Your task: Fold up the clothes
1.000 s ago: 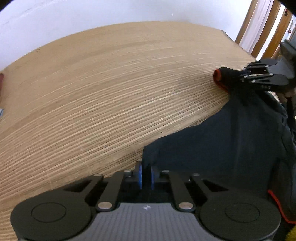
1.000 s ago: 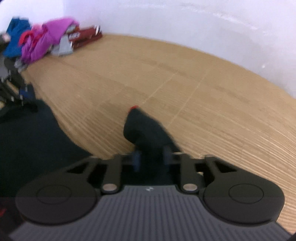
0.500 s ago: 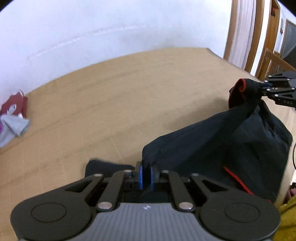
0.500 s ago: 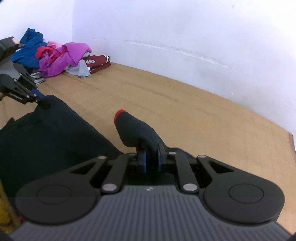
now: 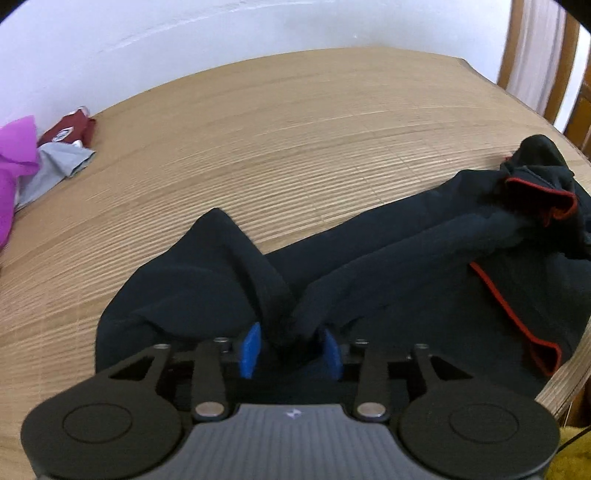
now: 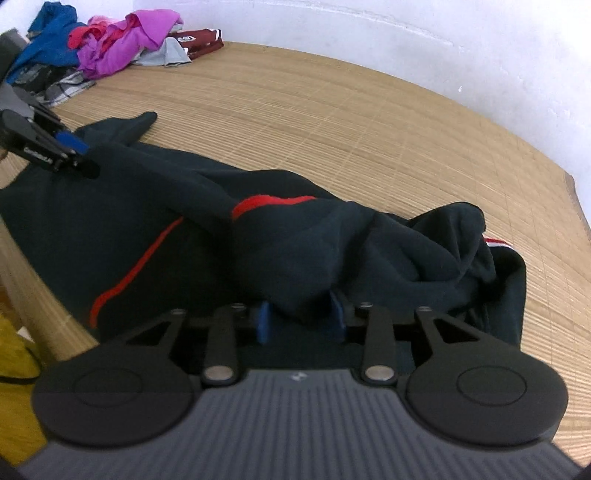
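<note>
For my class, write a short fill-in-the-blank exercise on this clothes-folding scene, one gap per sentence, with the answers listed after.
1. The dark garment has piping coloured ____.
2. It lies on a mat made of woven ____.
3. In the right wrist view, the pile of unfolded clothes sits by the wall in the far ____ corner of the picture.
4. The pads on the left tool are coloured ____.

Missing words: red; bamboo; left; blue

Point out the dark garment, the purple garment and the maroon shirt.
dark garment (image 5: 424, 266): left wrist view, on its spread body.
purple garment (image 6: 147, 27): right wrist view, top of the pile.
maroon shirt (image 6: 199, 38): right wrist view, its front.
</note>
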`<state>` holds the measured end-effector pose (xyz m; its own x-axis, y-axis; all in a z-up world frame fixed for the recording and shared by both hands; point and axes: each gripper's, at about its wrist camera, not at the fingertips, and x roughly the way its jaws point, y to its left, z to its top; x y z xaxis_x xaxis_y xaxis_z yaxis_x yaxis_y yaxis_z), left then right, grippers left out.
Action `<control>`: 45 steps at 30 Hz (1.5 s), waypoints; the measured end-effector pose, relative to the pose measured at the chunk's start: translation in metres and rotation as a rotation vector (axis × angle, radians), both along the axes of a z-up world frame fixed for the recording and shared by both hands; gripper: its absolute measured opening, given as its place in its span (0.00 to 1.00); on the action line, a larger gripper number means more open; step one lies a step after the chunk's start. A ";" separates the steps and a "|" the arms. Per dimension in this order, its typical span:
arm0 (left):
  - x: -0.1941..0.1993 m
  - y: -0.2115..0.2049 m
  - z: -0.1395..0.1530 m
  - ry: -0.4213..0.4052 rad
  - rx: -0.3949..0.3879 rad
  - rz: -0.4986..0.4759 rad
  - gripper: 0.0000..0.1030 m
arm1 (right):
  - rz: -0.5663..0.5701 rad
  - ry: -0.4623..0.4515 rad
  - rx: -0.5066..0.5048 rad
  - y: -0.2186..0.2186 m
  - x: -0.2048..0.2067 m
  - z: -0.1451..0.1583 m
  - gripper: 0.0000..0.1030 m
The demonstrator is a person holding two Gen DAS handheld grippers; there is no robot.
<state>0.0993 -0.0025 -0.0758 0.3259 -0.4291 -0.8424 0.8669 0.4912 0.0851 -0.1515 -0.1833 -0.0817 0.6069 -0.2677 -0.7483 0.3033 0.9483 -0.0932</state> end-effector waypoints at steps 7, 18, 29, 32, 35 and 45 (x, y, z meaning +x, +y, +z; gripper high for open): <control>-0.015 0.021 0.008 0.005 0.005 0.146 0.50 | 0.113 -0.044 0.015 0.016 -0.035 0.032 0.37; 0.000 0.084 0.012 0.048 -0.073 0.305 0.58 | 0.126 -0.276 0.407 -0.001 0.090 0.032 0.44; 0.055 0.136 -0.008 0.240 -0.158 0.203 0.58 | 0.137 -0.069 0.338 0.065 0.285 -0.017 0.44; 0.056 0.141 -0.013 0.249 -0.152 0.155 0.58 | 0.083 -0.049 0.331 0.069 0.298 -0.025 0.46; 0.055 0.144 -0.017 0.261 -0.158 0.122 0.59 | 0.071 -0.074 0.318 0.075 0.300 -0.026 0.45; 0.057 0.164 -0.016 0.282 -0.199 0.150 0.59 | 0.371 -0.258 0.084 0.162 0.283 0.034 0.13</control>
<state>0.1564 0.1610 -0.0918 0.1648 -0.5589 -0.8127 0.7599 0.5973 -0.2566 0.1310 -0.0212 -0.0478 0.8194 0.0584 -0.5703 -0.0552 0.9982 0.0229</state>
